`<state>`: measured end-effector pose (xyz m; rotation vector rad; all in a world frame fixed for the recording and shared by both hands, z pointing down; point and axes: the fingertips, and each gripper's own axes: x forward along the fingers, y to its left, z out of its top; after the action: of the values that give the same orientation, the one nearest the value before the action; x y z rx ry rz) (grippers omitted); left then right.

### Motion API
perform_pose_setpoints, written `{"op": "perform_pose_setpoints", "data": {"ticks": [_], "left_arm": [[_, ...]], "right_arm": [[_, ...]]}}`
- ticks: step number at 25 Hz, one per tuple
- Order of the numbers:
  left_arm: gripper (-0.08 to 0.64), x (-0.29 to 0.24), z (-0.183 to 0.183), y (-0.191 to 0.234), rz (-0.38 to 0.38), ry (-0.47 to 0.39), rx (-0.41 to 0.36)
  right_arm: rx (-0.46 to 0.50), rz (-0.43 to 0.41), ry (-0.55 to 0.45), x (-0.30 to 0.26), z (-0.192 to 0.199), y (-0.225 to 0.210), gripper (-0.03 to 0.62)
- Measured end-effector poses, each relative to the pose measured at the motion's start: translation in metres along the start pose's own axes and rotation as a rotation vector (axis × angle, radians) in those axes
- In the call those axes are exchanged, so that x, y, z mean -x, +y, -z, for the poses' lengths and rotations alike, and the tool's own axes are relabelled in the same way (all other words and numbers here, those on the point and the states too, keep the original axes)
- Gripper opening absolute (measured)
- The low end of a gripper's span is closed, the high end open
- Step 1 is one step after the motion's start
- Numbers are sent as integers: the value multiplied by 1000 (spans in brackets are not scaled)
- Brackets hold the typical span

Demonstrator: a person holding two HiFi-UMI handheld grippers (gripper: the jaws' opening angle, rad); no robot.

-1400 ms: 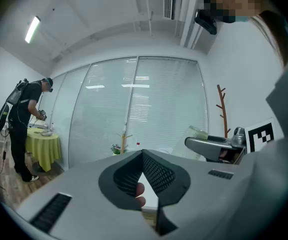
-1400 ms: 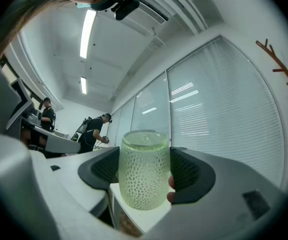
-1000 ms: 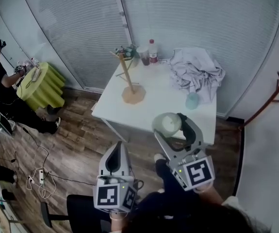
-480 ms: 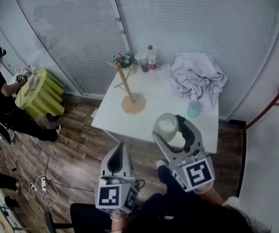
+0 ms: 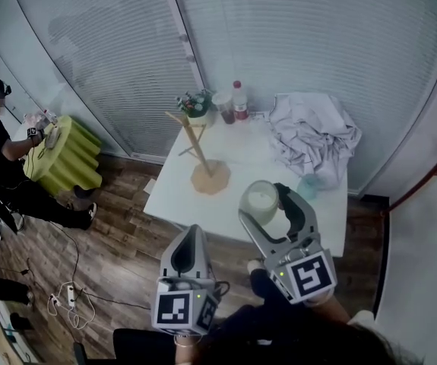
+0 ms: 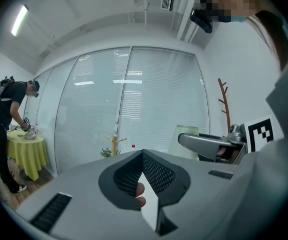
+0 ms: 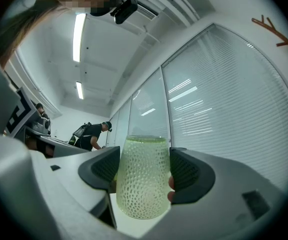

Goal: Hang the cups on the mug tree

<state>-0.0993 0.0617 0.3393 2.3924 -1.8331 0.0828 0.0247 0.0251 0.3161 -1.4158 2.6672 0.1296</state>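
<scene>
Right tongs (image 5: 264, 204) pinching a pale green dimpled cup (image 7: 142, 176), left tongs (image 5: 188, 234) pressed together, red-capped bottle's (image 5: 241, 101) label too tiny to read.

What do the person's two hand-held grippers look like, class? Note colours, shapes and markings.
Both the left hand-held gripper and right hand-held gripper are grey with tapering jaws and dark textured pads. Each has a white cube bearing black square markers at the rear.

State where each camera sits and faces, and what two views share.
Head view: on the head, facing down at white table, wooden mug tree; left gripper, right gripper show.
Left gripper view: behind its shut jaws, facing the blinds.
Right gripper view: tilted up, jaws clamping pale green dimpled cup.
Shared: mug tree, in head and left gripper views.
</scene>
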Motion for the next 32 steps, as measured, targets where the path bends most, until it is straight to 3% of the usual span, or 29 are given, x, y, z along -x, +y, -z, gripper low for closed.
{"op": "perform_pose_setpoints", "data": {"ticks": [18,27,32], "left_arm": [[-2,-74,-8,35,-55,35,5],[-2,-104,-20,55,-149,7,9],[-2,-110,-18,59,-184,34,13]], "right_arm": [[-33,-69,-47,-83,-7,-30,319],[-71,-134,-50,-121,-6,-46,319],[-88,-164,-48,-133,-2,-52,319]]}}
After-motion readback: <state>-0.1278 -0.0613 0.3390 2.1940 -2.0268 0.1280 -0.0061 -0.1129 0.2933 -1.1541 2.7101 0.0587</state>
